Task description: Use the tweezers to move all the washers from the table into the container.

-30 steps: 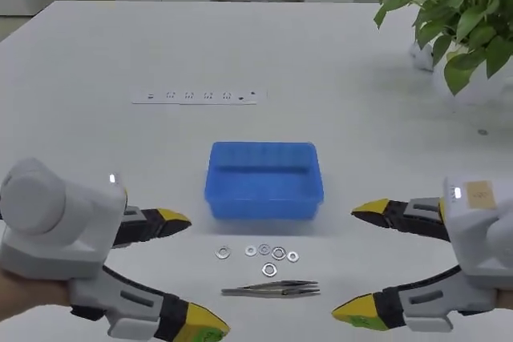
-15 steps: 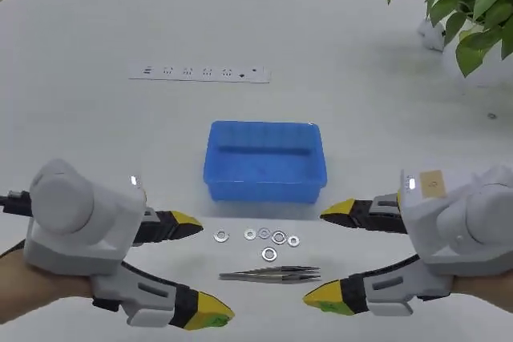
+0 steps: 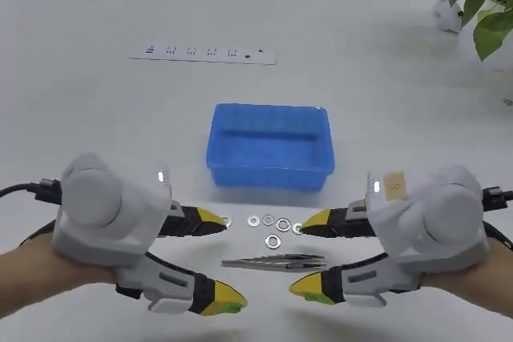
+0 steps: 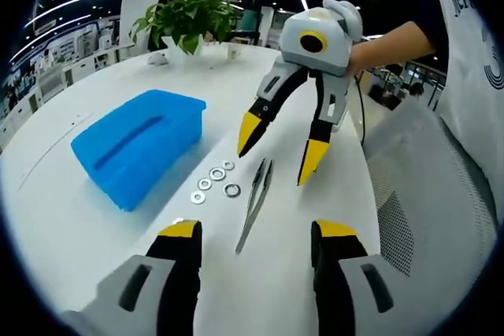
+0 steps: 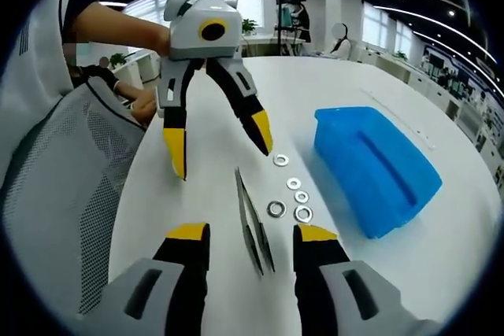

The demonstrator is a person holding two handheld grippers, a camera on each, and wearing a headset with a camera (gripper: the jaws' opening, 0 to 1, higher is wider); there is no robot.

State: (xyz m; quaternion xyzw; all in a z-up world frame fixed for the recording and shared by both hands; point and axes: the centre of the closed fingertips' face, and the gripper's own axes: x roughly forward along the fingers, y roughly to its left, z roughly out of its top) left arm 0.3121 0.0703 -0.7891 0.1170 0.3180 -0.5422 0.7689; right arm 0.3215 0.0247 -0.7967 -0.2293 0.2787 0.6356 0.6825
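Lower centre: slim metal tweezers [image 3: 272, 262] lie between the left gripper [image 3: 228, 264] and right gripper [image 3: 300, 252], both with fingers spread; small silver washers [image 3: 273, 225] just above.

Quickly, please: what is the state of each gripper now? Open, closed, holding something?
Left gripper: open, holding nothing.
Right gripper: open, holding nothing. The tweezers lie on the table between the two.

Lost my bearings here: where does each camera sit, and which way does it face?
Head view: headset, looking down at left gripper, right gripper and tweezers; both hands show.
Left gripper view: rides that gripper, faces the right gripper over its own open jaws; forearm shows.
Right gripper view: mirrored, facing the left gripper; arm shows.
All share: tweezers, washers, blue container.
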